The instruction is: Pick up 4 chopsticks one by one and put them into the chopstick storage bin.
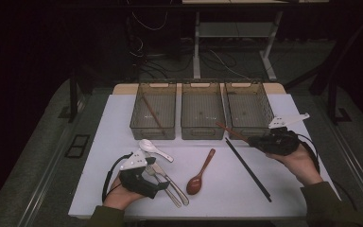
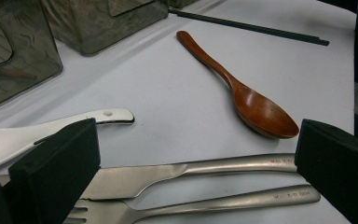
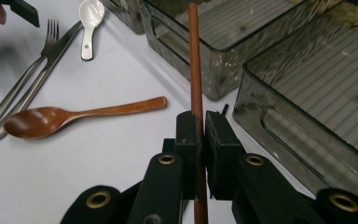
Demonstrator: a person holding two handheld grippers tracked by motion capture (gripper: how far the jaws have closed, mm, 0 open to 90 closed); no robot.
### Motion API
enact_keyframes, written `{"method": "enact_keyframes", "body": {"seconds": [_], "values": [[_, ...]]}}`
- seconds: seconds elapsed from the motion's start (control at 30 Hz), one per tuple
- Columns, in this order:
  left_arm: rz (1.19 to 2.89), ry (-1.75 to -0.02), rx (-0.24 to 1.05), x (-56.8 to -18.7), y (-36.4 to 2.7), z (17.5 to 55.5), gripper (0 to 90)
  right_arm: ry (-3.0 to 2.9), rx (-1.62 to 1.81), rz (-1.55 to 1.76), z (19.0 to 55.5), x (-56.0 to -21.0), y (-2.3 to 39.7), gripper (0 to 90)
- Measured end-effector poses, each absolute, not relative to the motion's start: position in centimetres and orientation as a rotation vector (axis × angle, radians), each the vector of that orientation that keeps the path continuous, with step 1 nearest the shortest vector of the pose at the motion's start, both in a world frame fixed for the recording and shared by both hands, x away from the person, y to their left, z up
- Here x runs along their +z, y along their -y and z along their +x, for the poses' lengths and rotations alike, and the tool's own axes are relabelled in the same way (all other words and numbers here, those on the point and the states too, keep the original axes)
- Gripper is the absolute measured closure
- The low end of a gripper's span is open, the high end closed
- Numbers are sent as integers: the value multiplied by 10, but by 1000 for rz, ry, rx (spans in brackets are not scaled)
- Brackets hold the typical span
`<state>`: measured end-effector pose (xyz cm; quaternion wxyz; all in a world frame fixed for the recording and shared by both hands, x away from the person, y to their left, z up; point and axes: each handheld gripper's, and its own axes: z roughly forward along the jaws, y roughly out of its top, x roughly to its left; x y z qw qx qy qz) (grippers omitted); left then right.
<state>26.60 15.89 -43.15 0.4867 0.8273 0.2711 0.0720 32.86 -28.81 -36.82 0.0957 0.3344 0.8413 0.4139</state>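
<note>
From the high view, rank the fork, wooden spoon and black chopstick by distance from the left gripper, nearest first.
1. Fork: right beside the left gripper, at its jaws.
2. Wooden spoon: mid-table, to the right of the fork.
3. Black chopstick: farther right, lying diagonally near the right hand.

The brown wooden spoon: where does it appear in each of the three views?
High view: wooden spoon low centre on the table, bowl nearest the person.
Left gripper view: upper centre to right, bowl lower right.
Right gripper view: left of the middle, bowl at left.
Shared landmark: the white ceramic spoon.
</note>
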Motion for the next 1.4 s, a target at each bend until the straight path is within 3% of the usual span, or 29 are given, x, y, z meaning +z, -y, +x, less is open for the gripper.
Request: {"method": "enact_keyframes", "body": {"seconds": [1.4], "values": [[2001,-653,174,-431,-159,265,0,-2540,1207,912,395,-342,179,842]]}}
